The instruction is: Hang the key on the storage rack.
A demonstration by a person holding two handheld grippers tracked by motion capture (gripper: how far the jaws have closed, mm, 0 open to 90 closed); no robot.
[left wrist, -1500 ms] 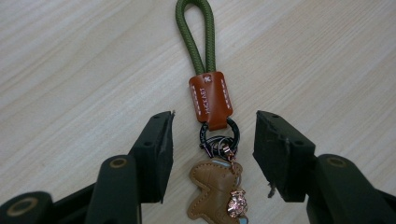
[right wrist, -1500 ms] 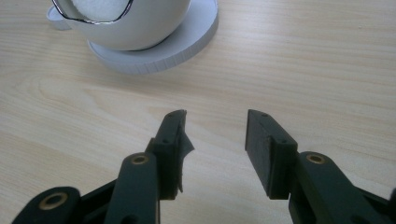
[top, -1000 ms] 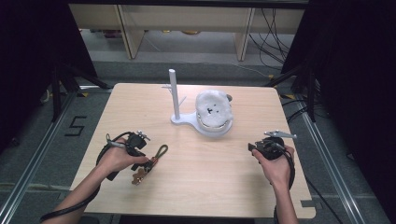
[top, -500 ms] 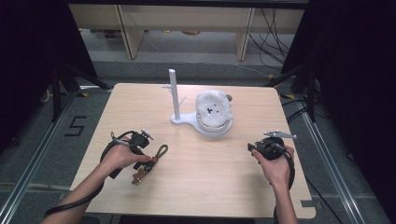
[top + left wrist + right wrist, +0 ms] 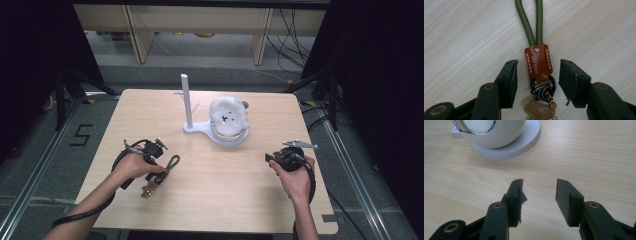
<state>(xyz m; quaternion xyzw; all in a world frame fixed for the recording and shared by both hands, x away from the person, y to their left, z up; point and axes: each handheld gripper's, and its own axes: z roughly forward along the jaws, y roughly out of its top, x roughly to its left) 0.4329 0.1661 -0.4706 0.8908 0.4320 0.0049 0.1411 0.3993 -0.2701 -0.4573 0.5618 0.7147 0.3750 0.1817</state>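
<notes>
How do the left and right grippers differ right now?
The left gripper straddles the brown leather tab of the green cord keychain, its jaws just closing but not touching it; the right gripper has bare wooden table between its jaws. Both are open.

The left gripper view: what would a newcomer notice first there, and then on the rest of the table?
First comes the key strap, a green cord loop with a red-brown leather tab, lying on the wooden table between the jaws of the left gripper, which have just been closing but do not touch it. Farther back stands a white stand with an upright post, and a white rounded object sits on its base.
</notes>
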